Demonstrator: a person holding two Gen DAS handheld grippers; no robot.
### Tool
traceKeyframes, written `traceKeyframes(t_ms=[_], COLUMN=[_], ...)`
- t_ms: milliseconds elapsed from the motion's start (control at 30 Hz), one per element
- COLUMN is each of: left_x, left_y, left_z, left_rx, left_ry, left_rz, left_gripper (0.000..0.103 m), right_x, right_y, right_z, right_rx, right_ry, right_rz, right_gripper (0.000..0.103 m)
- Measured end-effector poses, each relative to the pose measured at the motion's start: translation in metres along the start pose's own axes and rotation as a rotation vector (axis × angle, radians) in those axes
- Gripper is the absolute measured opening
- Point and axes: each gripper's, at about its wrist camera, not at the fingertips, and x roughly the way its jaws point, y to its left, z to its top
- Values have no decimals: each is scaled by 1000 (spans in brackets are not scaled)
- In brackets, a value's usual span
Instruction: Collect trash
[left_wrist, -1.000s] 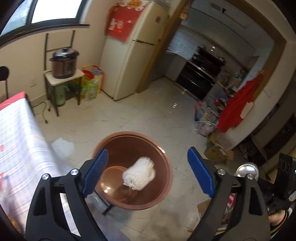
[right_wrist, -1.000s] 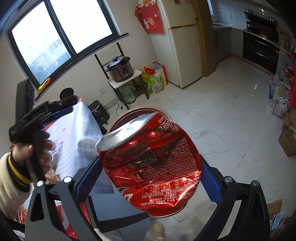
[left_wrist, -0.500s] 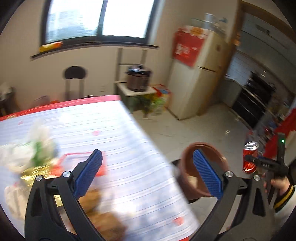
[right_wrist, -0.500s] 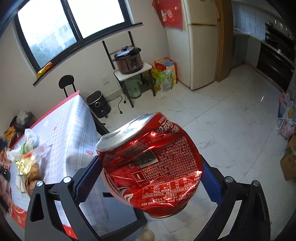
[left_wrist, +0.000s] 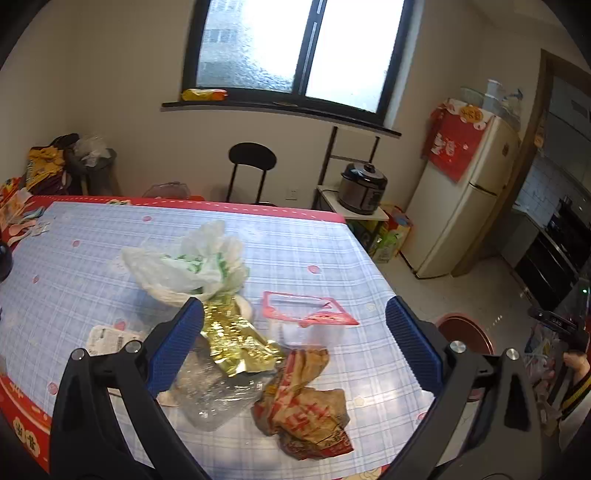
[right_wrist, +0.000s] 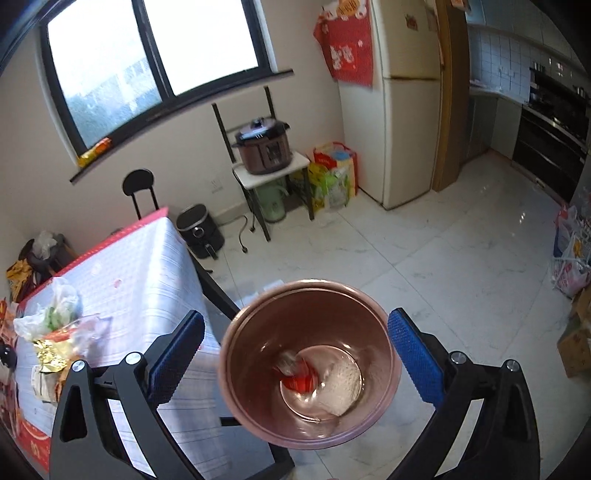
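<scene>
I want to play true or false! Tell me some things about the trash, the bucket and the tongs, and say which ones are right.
1. The red can lies inside the bucket. True.
2. The right tongs are squeezing the can. False: they are open and hold nothing, above the bucket.
3. A white plastic bag is on the table. True.
4. The left tongs hold the gold wrapper. False: they are open over the table, and the wrapper lies on it.
5. The bucket sits on the table. False: it stands on the floor beside the table.
6. A crumpled brown paper wrapper lies near the gold wrapper. True.
</scene>
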Motion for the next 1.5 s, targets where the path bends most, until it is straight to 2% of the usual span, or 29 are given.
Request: traceKeyframes(t_ms=[300,533,867,1133,1267,1400,1500], left_x=[-34,-48,-43,-22,-6,9,19], left_y=[55,119,207,280,304,315,320], left_z=[-7,-19,-22,-35,-44,-50,-52], left_rx=[-73,-136,-147,-192,-216,-210,-200], left_ry=[-19,-13,8,81,119,158,183], left_rz=[78,96,111,92,66,28,1], left_gripper=[97,97,97,97,97,97,97], right_x=[-38,-50,-37,-1,20,42,57], right_y=[44,118,256,361,395,416,423], right_z=[-6,-17,-49,-101,-128,-149,-159], right_rx=[-15,-115,-214,-323,-363,-380,-367], right_ry=[-69,-70,9,119,193,252,287], right_rz=[106,155,198,214,218,180,157], right_gripper=[98,98,98,98,98,97,90])
